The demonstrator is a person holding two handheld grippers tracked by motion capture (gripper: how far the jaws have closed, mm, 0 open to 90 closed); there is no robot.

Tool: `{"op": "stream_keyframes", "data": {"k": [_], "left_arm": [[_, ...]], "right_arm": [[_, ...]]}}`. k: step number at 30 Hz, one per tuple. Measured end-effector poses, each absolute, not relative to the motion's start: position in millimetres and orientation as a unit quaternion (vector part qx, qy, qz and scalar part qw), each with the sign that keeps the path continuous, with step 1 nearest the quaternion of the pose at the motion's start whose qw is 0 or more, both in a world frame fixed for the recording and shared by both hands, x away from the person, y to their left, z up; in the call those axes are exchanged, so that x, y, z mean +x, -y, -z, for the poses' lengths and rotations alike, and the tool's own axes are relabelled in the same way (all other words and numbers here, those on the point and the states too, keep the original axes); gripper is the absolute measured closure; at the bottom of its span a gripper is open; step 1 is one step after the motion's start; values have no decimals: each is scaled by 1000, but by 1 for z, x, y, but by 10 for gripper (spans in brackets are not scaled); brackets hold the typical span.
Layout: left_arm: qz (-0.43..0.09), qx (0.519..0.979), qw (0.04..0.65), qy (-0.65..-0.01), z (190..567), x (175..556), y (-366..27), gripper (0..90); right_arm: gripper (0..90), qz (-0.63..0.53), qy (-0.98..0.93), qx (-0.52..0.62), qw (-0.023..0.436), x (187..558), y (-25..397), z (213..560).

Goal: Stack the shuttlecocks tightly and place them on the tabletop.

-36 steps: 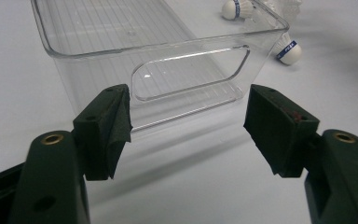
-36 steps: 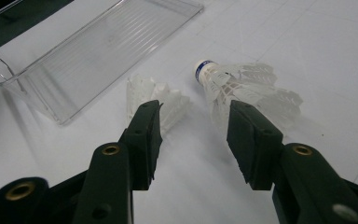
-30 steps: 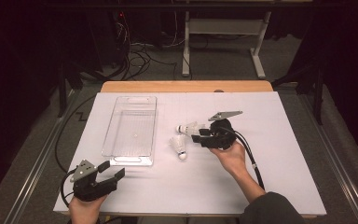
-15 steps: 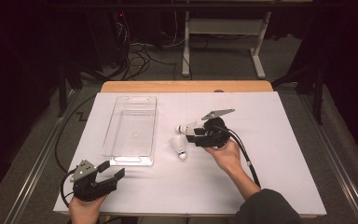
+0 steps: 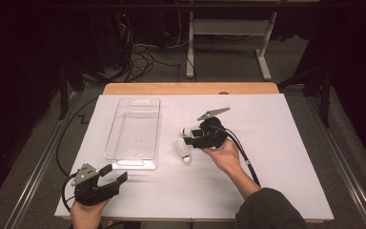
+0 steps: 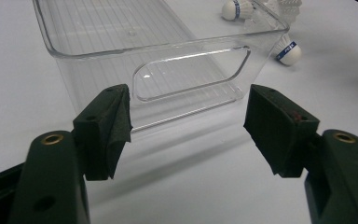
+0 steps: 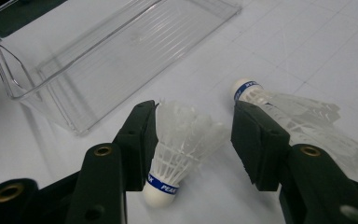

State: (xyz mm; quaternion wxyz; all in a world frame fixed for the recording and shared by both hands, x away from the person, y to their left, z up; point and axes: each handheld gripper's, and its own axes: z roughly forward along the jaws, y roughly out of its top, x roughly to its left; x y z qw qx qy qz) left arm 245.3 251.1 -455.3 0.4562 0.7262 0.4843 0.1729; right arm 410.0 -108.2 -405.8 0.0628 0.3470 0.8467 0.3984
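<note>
Likely job: shuttlecocks off the table [image 5: 276, 143] & into the clear bin [image 5: 134, 133].

Right gripper [image 5: 191, 138] low over the near shuttlecock [image 5: 184, 150], jaws part open, one each side of the feather skirt. In right gripper view, near shuttlecock [image 7: 179, 149] between the two pads, cork end pointing back toward the hand, skirt toward the bin. Left pad right against the skirt or nearly so, can't say which; right pad w/ a gap. So not clamped yet, prob. lined up to pinch the skirt, since the skirt is the widest, softest part & gives the pads sth to bite on.

Second shuttlecock [image 7: 279, 105] lying on its side just beyond the right jaw, cork w/ blue band pointing toward the bin. Close enough to get nudged when the jaws close; worth watching.

Bin [image 7: 107, 51] empty, long side running away from the person, just left of both shuttlecocks. Short carry, hence prob. placed there.

Left gripper [image 5: 112, 181] parked at the near-left of the table, jaws wide, holding nothing. In left gripper view, bin [image 6: 158, 60] end wall w/ handle cut-out straight ahead between the jaws, not touching. Looks ready to steady the bin if needed, otherwise idle.
</note>
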Motion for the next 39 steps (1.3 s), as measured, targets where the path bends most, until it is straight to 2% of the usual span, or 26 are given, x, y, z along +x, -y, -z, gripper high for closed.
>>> {"op": "stream_keyframes", "data": {"k": [39], "left_arm": [[-172,726,458,-484,455,245,-252,322]], "right_arm": [[494,-337,-875,346,31,435,75,415]]}}
